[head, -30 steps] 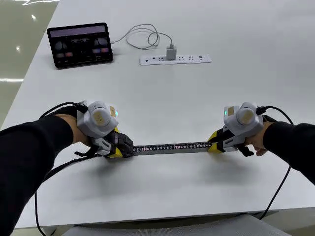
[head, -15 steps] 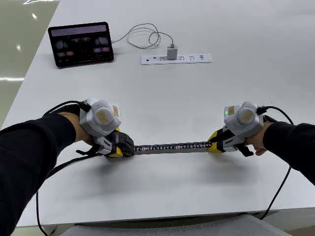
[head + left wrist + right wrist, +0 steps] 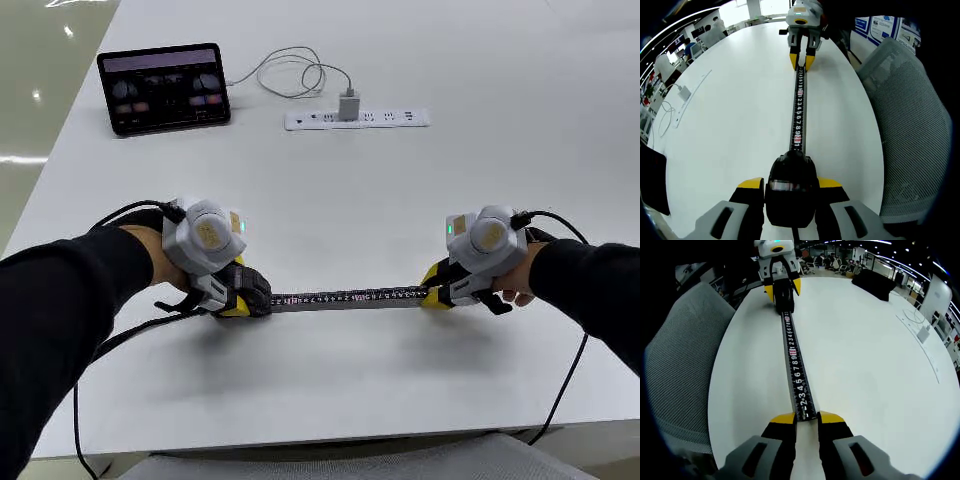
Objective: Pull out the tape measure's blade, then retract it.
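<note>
A black tape measure case (image 3: pixel 250 292) rests on the white table, with my left gripper (image 3: pixel 237 300) shut on it; in the left gripper view the case (image 3: pixel 791 187) sits between the yellow-tipped jaws. Its numbered blade (image 3: pixel 345 297) lies flat across the table toward my right gripper (image 3: pixel 432 295), which is shut on the blade's end. The right gripper view has the blade (image 3: pixel 796 375) running from my right gripper (image 3: pixel 807 417) away to the left gripper (image 3: pixel 782 289). The left gripper view shows the blade (image 3: pixel 799 107) reaching the right gripper (image 3: pixel 802 60).
At the far left stands a black tablet (image 3: pixel 164 87). A white power strip (image 3: pixel 357 119) with a charger and looped cable (image 3: pixel 292 72) lies behind. A grey mesh chair (image 3: pixel 905 125) stands at the table's near edge. Black cables (image 3: pixel 562 385) trail off both grippers.
My right gripper has moved slightly left, so the pulled-out length of blade is a little shorter. The left gripper and case have stayed in place.
</note>
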`<state>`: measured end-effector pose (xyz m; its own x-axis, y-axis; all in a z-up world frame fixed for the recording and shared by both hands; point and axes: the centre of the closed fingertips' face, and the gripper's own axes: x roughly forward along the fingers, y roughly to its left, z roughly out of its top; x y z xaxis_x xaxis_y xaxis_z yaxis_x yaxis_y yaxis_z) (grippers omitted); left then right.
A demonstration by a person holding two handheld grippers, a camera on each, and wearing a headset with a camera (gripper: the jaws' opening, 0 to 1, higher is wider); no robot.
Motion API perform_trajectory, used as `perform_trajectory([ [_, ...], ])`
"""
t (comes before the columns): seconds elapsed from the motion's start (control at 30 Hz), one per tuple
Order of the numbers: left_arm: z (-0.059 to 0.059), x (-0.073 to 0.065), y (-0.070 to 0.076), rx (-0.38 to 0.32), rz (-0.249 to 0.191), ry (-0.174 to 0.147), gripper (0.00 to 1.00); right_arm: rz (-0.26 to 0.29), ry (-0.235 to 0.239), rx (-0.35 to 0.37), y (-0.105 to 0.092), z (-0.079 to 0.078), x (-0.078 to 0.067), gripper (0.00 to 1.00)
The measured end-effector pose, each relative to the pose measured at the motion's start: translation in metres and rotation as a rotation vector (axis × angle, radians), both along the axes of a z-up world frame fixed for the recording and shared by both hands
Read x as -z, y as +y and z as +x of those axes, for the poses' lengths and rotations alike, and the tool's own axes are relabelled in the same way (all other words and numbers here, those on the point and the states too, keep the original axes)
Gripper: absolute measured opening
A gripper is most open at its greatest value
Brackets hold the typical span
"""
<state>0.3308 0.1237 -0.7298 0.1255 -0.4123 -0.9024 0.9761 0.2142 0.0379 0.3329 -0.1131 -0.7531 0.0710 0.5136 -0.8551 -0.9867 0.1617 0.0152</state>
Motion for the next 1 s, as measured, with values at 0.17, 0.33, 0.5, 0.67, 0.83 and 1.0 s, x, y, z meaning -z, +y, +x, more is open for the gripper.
perform_trajectory([
  [0.17,0.003,0.005,0.009,-0.033,0.032,-0.008,0.42,-0.004,-0.005,0.020,0.003,0.001,0.000,0.15],
  [0.33,0.005,0.004,0.016,-0.087,0.013,-0.012,0.49,0.007,-0.016,0.027,0.009,0.005,-0.001,0.23],
  [0.5,0.003,0.002,0.020,-0.142,-0.016,-0.003,0.50,0.011,-0.007,0.064,0.008,0.008,-0.001,0.28],
  [0.67,0.008,-0.001,0.023,-0.243,-0.064,-0.018,0.58,0.043,-0.013,0.165,0.002,0.012,-0.006,0.32],
  [0.83,0.007,-0.005,0.025,-0.328,-0.134,-0.021,0.72,0.047,-0.033,0.232,-0.009,0.011,-0.006,0.37],
  [1.0,0.007,-0.010,0.025,-0.467,-0.257,0.020,0.88,0.107,-0.029,0.325,-0.011,0.005,-0.010,0.39],
])
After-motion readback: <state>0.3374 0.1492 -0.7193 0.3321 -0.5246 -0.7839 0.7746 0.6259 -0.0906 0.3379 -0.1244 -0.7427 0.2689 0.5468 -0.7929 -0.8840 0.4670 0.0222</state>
